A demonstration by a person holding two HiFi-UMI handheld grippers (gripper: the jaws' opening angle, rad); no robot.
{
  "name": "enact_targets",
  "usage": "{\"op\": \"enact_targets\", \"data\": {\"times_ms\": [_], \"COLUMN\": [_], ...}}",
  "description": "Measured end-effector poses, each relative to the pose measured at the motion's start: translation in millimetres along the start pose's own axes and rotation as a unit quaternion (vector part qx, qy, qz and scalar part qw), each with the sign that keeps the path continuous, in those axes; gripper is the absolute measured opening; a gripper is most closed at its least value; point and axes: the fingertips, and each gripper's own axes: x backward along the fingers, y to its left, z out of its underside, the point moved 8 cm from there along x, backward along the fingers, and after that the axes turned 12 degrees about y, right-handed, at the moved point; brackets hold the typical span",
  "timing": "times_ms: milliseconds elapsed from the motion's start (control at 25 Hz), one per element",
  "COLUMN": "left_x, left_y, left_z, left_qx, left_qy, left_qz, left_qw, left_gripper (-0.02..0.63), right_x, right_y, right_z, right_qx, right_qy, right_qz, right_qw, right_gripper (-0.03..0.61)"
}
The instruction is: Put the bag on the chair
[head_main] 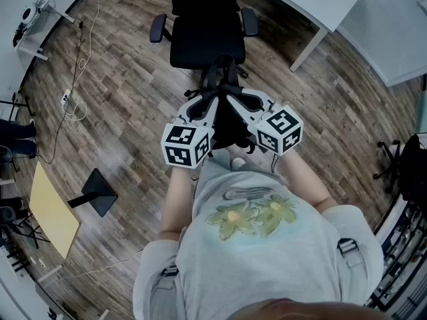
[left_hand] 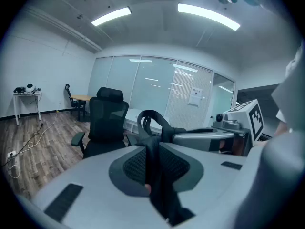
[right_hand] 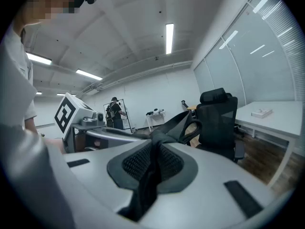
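Plainly both tools have a grip: the left gripper [left_hand: 155, 175] is clamped on a black strap [left_hand: 151, 120], and the right gripper [right_hand: 152, 163] pinches a strap the same way, jaws nearly together. Between them the bag [head_main: 229, 122] hangs dark and limp, near the person. The chair [head_main: 200, 39] stands farther off, apart from it. The bag looks soft and probably light. The straps seem the sound hold, though it may swing and slump.

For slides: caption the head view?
Left tongs and right tongs grip a black fabric bag facing a black office chair.
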Motion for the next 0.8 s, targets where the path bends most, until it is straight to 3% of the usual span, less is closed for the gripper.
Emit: {"op": "enact_targets", "data": {"times_ms": [400, 800], "left_x": [-29, -62], "left_y": [39, 96], "left_z": [-9, -55], "left_qx": [-0.012, -0.037], "left_qy": [0.024, 0.030], "left_qz": [0.016, 0.042], "left_qw": [0.9995, 0.9980], "left_gripper": [0.069, 0.068], "right_x": [-37, -83], "right_y": [-27, -64], "right_z": [-2, -41], "right_qx": [-0.021, -0.029], "right_qy": [0.007, 0.000], "right_qz": [0.000, 0.026], "right_qw": [1.000, 0.999], "right_gripper": [0.037, 0.037]}}
